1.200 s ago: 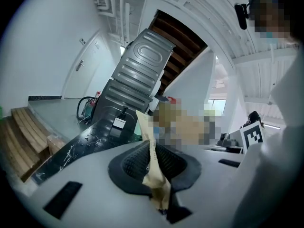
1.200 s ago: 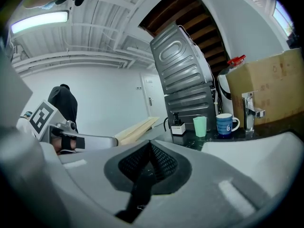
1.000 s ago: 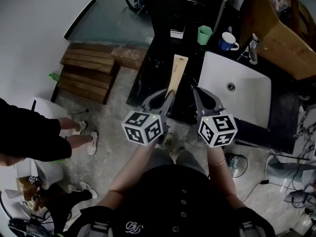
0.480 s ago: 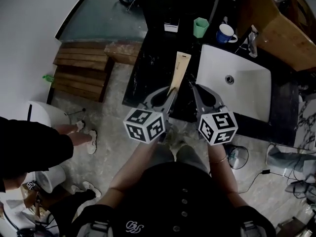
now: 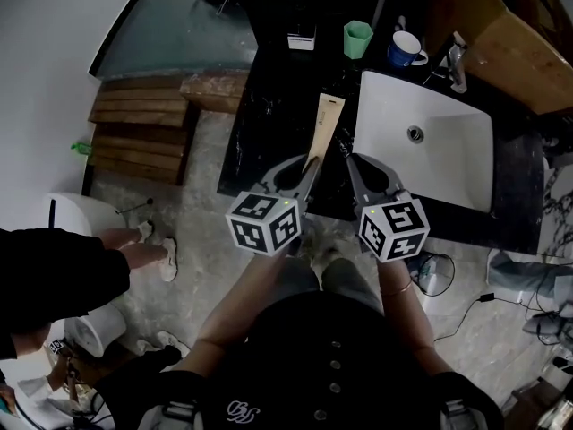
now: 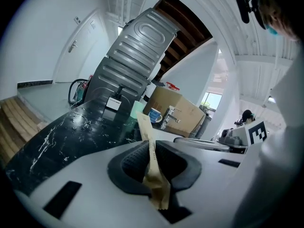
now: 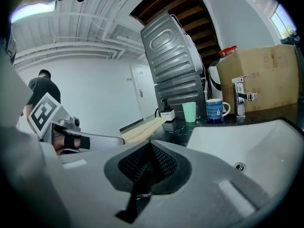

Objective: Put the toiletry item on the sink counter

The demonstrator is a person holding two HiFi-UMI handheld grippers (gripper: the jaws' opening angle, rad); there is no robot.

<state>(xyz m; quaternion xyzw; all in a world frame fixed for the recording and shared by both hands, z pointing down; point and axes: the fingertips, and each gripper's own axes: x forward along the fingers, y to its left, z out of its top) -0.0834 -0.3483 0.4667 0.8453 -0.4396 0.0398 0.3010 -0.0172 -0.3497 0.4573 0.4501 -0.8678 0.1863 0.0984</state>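
Kraft-paper packet (image 5: 324,125) stays pinched by the left gripper (image 5: 310,172), counter (image 5: 264,124) beneath its jaws. Release pending; right gripper (image 5: 351,170) closed, empty.

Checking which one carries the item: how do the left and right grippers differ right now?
The left gripper is shut on a long tan packet that sticks out ahead over the black counter; the right gripper has its jaws together with nothing between them. The left one is farther from the white sink, the right one nearer it. Both are held side by side at the counter's front edge, pointing forward.
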